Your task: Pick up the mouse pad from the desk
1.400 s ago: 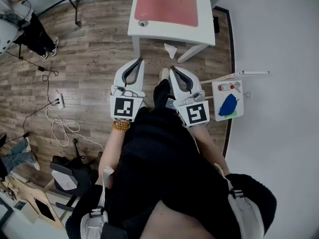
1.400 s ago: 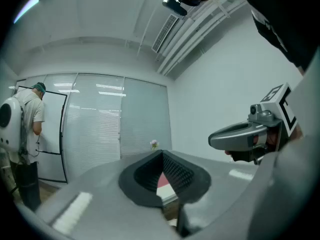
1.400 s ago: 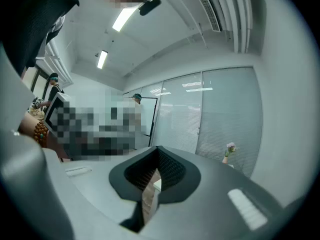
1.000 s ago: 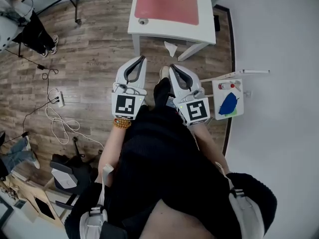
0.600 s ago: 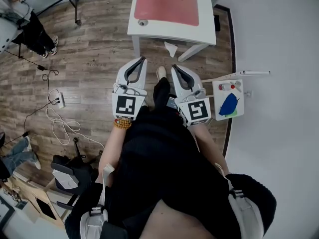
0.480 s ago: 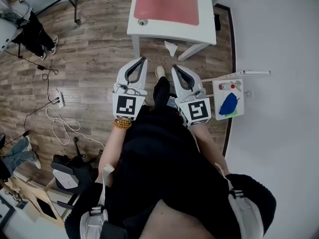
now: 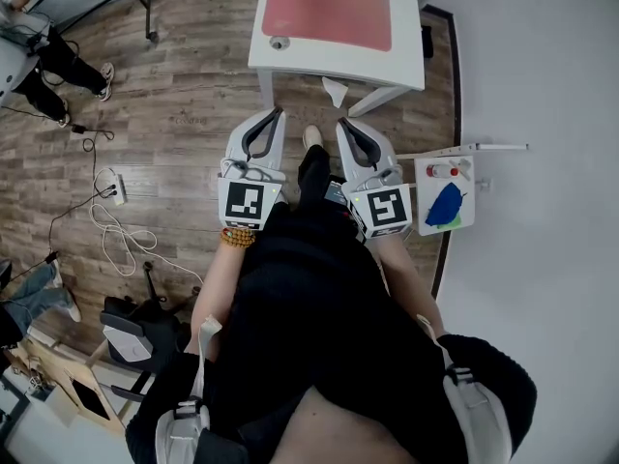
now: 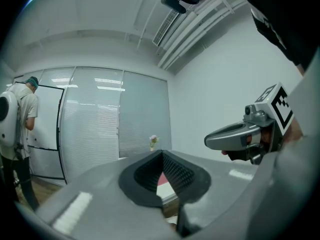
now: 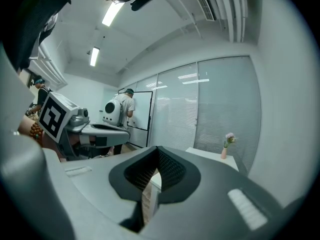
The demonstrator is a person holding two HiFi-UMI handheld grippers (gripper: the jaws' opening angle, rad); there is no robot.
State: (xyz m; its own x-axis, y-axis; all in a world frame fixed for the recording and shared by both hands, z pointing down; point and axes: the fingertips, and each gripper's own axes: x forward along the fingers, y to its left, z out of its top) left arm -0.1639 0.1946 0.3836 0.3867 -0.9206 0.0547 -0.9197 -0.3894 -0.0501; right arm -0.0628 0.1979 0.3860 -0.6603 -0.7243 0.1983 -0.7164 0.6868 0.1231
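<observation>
- Mouse pad (image 7: 327,6), pinkish-red, lies flat on the white bench (image 7: 338,66); it covers most of the top.
- L tool (image 7: 277,113): I see the jaws shut together, nothing btwn them. It's short of the bench's near edge, over the wood floor (image 7: 174,114).
- R tool (image 7: 340,123): jaws closed too, empty, also short of the bench's near edge.

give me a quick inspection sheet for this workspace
surface: white desk, ahead of the person
job's things: pink mouse pad flat on desk, untouched
clutter: small round item by the pad; white scrap on floor
claws: left claw and right claw shut, empty, short of the desk
cables: power strip with loose white cable on floor
surroundings: wood floor; bystander far left; white tray by the wall
</observation>
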